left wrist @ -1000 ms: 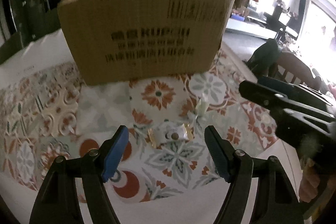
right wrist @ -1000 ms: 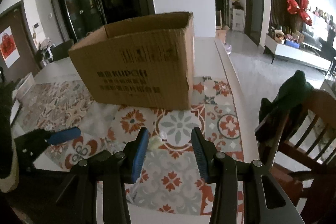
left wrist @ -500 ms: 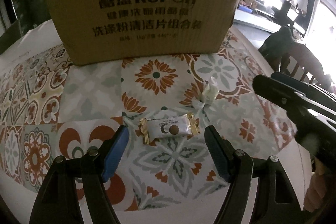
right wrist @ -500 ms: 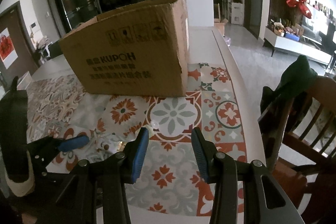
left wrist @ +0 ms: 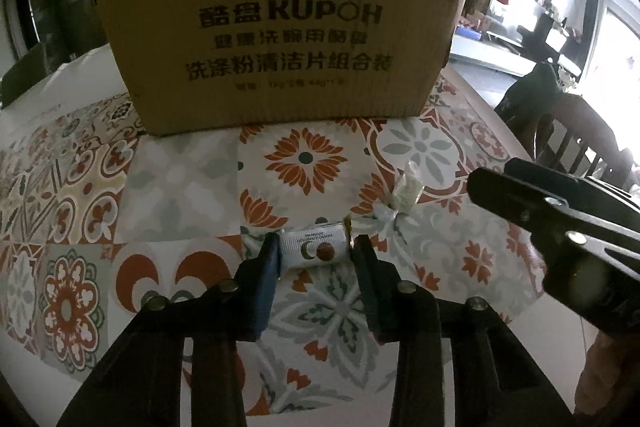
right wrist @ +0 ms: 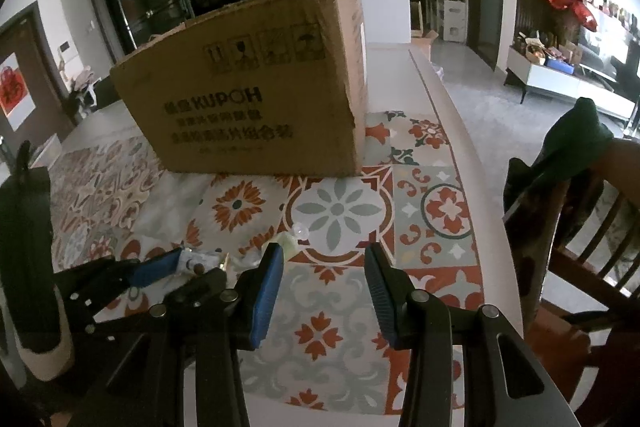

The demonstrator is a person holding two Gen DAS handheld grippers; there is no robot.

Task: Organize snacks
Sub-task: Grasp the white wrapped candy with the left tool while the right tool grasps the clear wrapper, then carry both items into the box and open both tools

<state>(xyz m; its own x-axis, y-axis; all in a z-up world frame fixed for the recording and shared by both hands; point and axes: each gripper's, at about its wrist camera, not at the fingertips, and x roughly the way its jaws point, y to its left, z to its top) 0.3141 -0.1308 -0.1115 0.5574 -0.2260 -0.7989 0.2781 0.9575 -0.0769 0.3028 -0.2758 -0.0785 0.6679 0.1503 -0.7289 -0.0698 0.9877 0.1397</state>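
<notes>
While a dim living room with a chair [right wrist: 568,211] lies beyond, a patterned tablecloth [left wrist: 168,187] carries a cardboard box [left wrist: 280,27] printed "KUPOH". Closing, the left gripper [left wrist: 316,255] pinches a white snack packet [left wrist: 314,249] beside a small wrapped candy [left wrist: 406,193]; the right gripper [right wrist: 324,267] hovers parted, holding nothing

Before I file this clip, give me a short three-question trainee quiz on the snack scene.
1. True or false: the cardboard box stands on the patterned tablecloth.
2. What sits between the left gripper fingers? A) the white wrapped snack B) the twisted candy C) nothing
3. Fill in: the right gripper holds ____.

Key: 1 true. 2 A; the jaws are closing and the pads meet its ends. 3 nothing; its jaws stand apart over bare cloth.
</notes>
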